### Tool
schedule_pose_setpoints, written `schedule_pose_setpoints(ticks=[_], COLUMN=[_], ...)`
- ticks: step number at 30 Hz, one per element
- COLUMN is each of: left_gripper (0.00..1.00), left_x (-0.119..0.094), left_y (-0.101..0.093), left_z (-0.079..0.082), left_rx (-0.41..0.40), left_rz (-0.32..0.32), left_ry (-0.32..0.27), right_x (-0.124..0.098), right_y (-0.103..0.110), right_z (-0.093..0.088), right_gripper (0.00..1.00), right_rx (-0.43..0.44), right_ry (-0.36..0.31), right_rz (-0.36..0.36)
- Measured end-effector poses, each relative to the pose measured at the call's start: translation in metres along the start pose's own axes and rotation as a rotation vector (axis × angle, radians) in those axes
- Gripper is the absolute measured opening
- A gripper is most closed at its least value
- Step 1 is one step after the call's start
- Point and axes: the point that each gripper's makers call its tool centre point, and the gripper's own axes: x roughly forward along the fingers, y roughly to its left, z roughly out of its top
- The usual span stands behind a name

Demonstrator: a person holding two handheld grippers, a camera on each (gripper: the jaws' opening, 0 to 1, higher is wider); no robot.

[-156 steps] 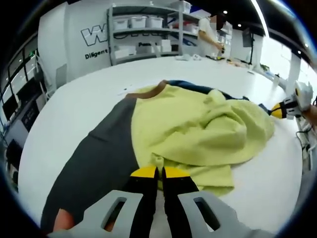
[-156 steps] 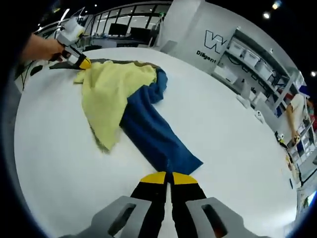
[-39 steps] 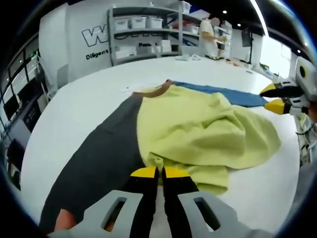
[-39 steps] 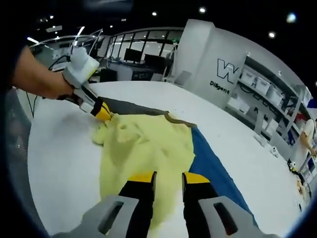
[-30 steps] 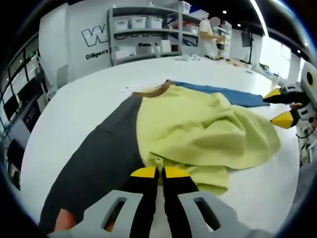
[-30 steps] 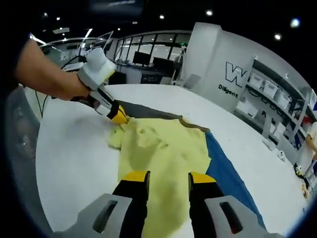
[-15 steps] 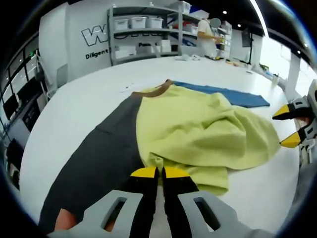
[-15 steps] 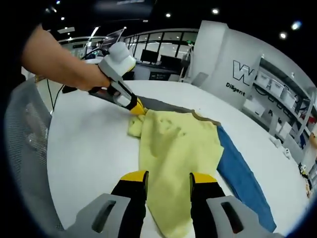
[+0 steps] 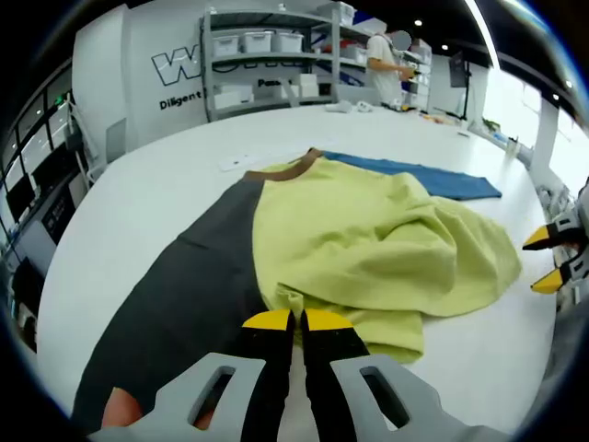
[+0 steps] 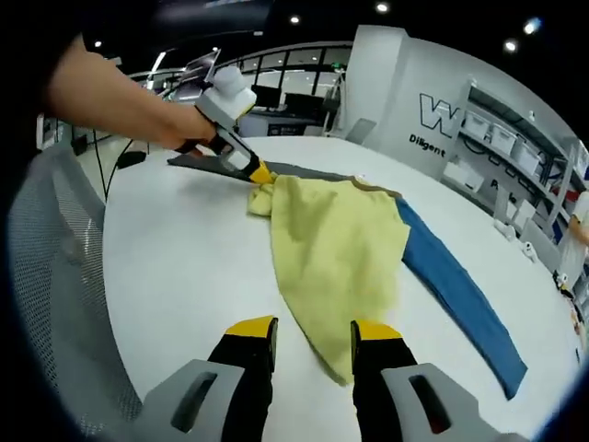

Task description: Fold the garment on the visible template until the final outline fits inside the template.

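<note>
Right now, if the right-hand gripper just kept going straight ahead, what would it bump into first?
Probably the near tip of the yellow-green garment, lying on the white table just ahead of the open right gripper. Depth is hard to judge, and its height above the table is unclear.

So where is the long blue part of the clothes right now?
In the right gripper view, the long blue fabric strip lies flat on the round white table, running out from under the yellow-green garment body toward the right.

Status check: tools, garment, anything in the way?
Left tool shut on garment edge. Right tool open, just off the hem. Garment bunched on table, one blue sleeve laid out flat. Nothing in the way.
</note>
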Motion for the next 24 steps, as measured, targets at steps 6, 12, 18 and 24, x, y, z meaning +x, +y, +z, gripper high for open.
schedule_pose_setpoints(ticks=[6,12,18,24], left_gripper=[0.00,0.00,0.00,0.00], left_x=[0.001,0.001,0.003,0.002], left_y=[0.000,0.000,-0.001,0.001], left_z=[0.000,0.000,-0.001,-0.002], left_rx=[0.001,0.000,-0.001,-0.001], left_rz=[0.000,0.000,-0.001,0.001], left_ry=[0.003,0.003,0.006,0.007], right_x=[-0.005,-0.003,0.009,0.011], right_y=[-0.014,-0.014,-0.018,-0.021], right_z=[-0.019,-0.025,-0.029,-0.030], right_gripper=[0.27,0.22,0.17,0.09], right_rx=[0.032,0.012,-0.007,0.016], right_ry=[0.031,0.054,0.080,0.076], right_rz=[-0.041,-0.032,-0.011,-0.006])
